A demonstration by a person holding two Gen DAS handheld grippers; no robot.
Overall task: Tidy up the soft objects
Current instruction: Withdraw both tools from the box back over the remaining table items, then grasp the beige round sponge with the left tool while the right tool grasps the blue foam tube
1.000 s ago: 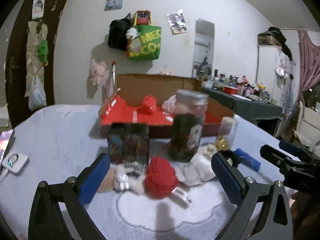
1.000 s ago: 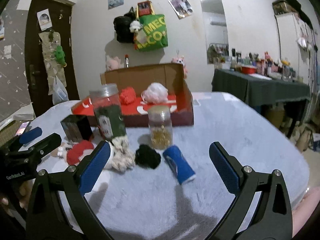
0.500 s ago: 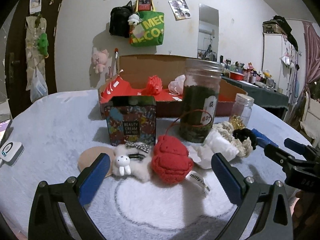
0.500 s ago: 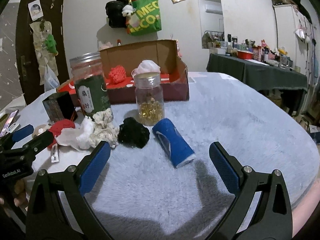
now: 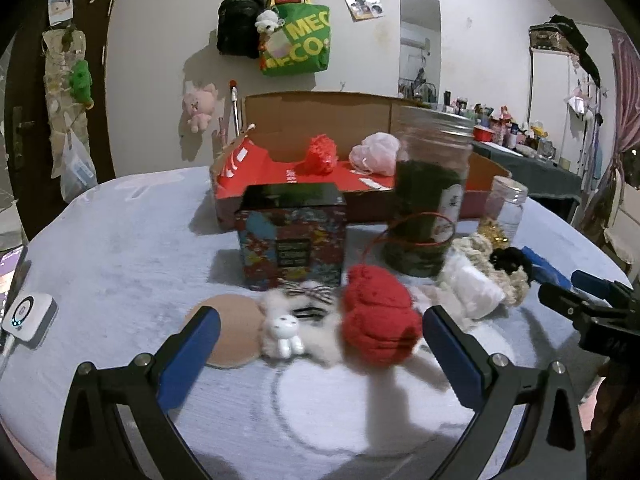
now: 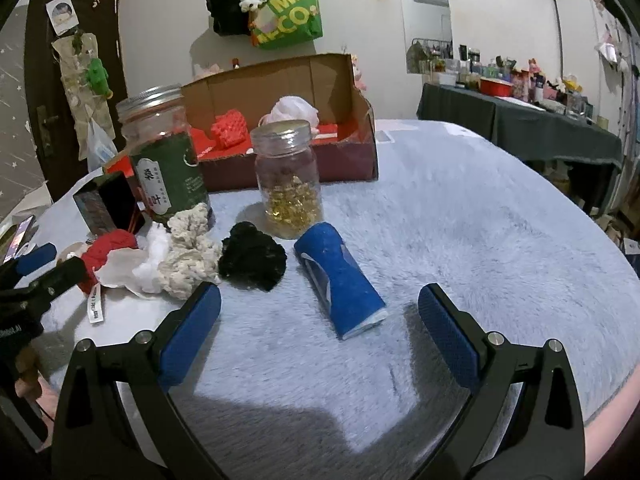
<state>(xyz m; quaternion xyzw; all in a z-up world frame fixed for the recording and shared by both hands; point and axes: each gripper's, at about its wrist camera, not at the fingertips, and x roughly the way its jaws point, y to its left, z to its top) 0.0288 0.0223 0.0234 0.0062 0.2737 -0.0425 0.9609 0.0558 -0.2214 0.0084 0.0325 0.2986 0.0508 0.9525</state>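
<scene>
Here, in the left wrist view, the left gripper (image 5: 320, 340) fills the bottom of the frame with its jaws wide apart and nothing between the pads; one red knitted ball (image 5: 378, 316) sits just above the gap, at centre, beside one white fluffy toy (image 5: 288, 334) and one tan round pad (image 5: 234, 330) to its left. Above them, mid-frame, stands one patterned box (image 5: 292, 236), and to its right one tall jar (image 5: 430, 196) with a metal lid. Behind both, in the upper centre, one open cardboard box (image 5: 320, 120) holds two soft things: a red pompom (image 5: 320, 155) and a pink mesh puff (image 5: 375, 153). All of this rests on one table (image 5: 120, 232) covered in pale fleece. In the right wrist view, the right gripper (image 6: 319, 330) likewise spans the bottom of the frame, jaws apart and empty. Just above its left pad lie one black scrunchie (image 6: 253, 256) and, touching it on the left, one cream scrunchie (image 6: 188, 256), with one white crumpled cloth (image 6: 136, 268) further left. One blue roll (image 6: 340, 278) lies on its side at centre, between the pads but above them. One small jar (image 6: 289, 184) of gold bits stands right behind the black scrunchie and the roll. That makes two jars and two scrunchies in all.
</scene>
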